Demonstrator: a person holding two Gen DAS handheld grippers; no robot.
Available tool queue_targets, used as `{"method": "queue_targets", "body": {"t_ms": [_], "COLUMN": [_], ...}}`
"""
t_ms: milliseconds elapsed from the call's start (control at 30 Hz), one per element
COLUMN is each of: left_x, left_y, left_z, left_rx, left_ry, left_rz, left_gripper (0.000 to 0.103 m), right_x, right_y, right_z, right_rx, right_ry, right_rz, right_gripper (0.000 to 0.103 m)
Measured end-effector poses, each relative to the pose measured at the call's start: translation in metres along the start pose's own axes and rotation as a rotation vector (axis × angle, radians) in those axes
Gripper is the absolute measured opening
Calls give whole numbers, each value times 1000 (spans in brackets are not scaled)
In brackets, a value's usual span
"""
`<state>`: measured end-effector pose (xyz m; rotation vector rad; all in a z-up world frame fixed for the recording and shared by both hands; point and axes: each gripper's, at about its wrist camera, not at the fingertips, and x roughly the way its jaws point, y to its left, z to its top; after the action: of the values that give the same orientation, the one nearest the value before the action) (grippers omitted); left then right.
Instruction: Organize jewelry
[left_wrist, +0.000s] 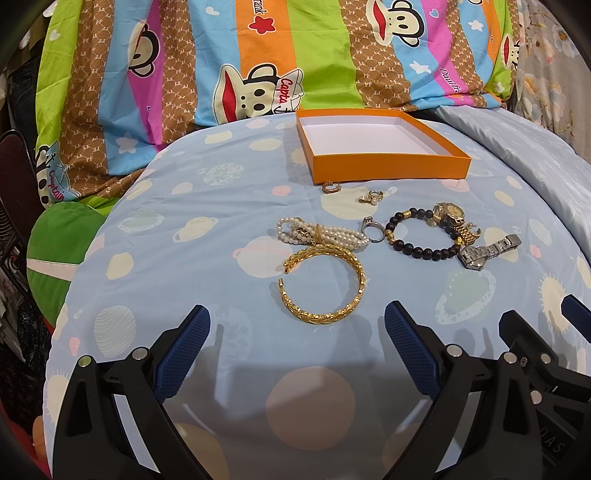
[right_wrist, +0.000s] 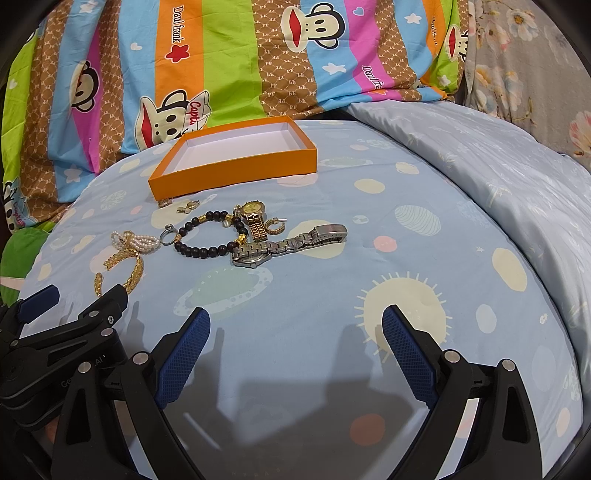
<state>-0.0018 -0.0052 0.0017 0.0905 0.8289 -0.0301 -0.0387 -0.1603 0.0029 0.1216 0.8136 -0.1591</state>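
An empty orange box (left_wrist: 388, 166) (right_wrist: 236, 171) with a white inside sits on the blue bed sheet. In front of it lie a gold cuff bangle (left_wrist: 356, 280) (right_wrist: 135, 273), a pearl bracelet (left_wrist: 332, 232) (right_wrist: 142, 242), a silver ring (left_wrist: 371, 229) (right_wrist: 168, 234), a black bead bracelet (left_wrist: 417, 253) (right_wrist: 207, 251), a gold watch (left_wrist: 450, 214) (right_wrist: 255, 216), a silver watch (left_wrist: 487, 251) (right_wrist: 288, 245) and small earrings (left_wrist: 373, 197) (right_wrist: 186, 206). My left gripper (left_wrist: 297, 321) is open just short of the bangle. My right gripper (right_wrist: 295, 321) is open, nearer than the silver watch, over bare sheet.
A striped cartoon-monkey cover (left_wrist: 258, 55) rises behind the box. A folded pale blue quilt (right_wrist: 498, 166) lies at the right. A green cushion (left_wrist: 62, 240) and a dark chair (left_wrist: 11, 177) are at the left edge of the bed.
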Motion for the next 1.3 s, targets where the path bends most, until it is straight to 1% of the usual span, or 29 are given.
{"method": "queue_targets", "body": {"t_ms": [367,433,500,600,667,767,833,900,967,1067,1133,1200,1300], "left_x": [1,-5,-4,-3,-3,-2,-2,0,0,2,8,15,24], "left_y": [1,4,14,31,43,63,72,73,69,54,39,30,18], "left_z": [0,-1,-3,-7,-8,-7,-4,0,5,13,18,22,25], "left_rx": [-3,-22,-48,-76,-92,-139,-174,-184,-165,-105,-53,-24,4], "left_ry": [0,-8,-8,17,22,27,29,31,31,26,42,58,67], "left_rz": [-2,-25,-59,-82,-69,-34,-30,-37,-56,-90,-112,-133,-142], "left_gripper": [93,93,94,94,94,94,94,94,94,94,95,95,95], "right_x": [1,1,2,3,6,11,15,19,24,32,36,37,35], "right_y": [0,1,-2,-7,-12,-22,-23,-20,-17,-12,-11,-14,-23], "right_z": [-1,-2,-3,-3,-1,7,13,18,23,28,31,32,36], "right_rx": [-2,-3,5,19,30,71,89,86,80,77,73,77,93], "right_ry": [2,6,10,21,33,59,69,74,84,97,102,98,81], "right_rz": [6,14,28,32,19,40,57,61,62,69,65,57,34], "right_gripper": [93,93,93,93,92,92,92,92,92,92,92,92,92]}}
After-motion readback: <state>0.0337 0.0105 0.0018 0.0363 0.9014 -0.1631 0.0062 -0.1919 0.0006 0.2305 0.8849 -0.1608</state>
